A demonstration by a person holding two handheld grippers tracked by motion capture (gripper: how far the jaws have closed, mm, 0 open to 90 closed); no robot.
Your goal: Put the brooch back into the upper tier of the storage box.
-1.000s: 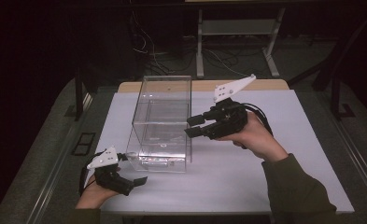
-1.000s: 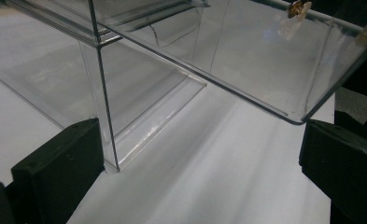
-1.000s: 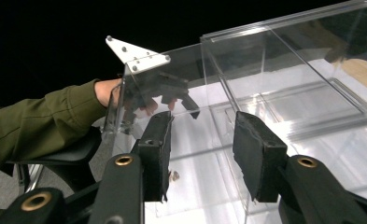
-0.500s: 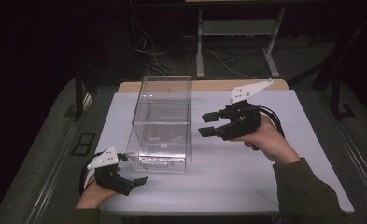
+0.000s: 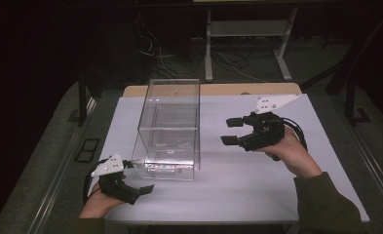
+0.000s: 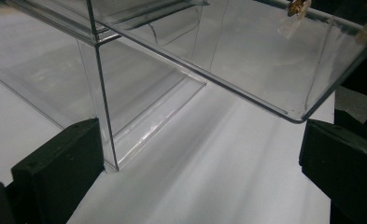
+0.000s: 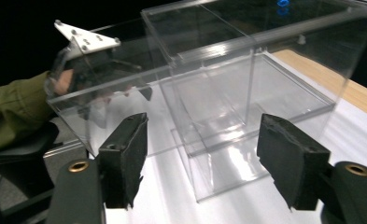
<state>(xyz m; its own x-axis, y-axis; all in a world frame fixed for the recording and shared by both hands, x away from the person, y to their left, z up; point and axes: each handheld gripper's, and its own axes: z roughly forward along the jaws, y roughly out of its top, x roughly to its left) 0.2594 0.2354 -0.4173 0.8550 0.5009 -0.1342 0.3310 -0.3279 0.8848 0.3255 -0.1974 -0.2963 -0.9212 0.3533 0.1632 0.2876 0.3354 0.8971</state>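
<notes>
Toward the left half of the table (image 5: 257, 195), running from near the front edge to the back edge, stands the clear plastic box (image 5: 172, 124), upright, with a hinged flap hanging open at its near end. It looks stiff, light, slick-walled and liable to crack or scuff, so pinch a wall edge or the flap's rim, not a broad face. Your left gripper (image 5: 135, 178) sits at the box's front left corner, jaws spread wide, the flap's edge between them untouched. Your right gripper (image 5: 233, 130) hovers well right of the box, jaws just opening, nothing between them.
</notes>
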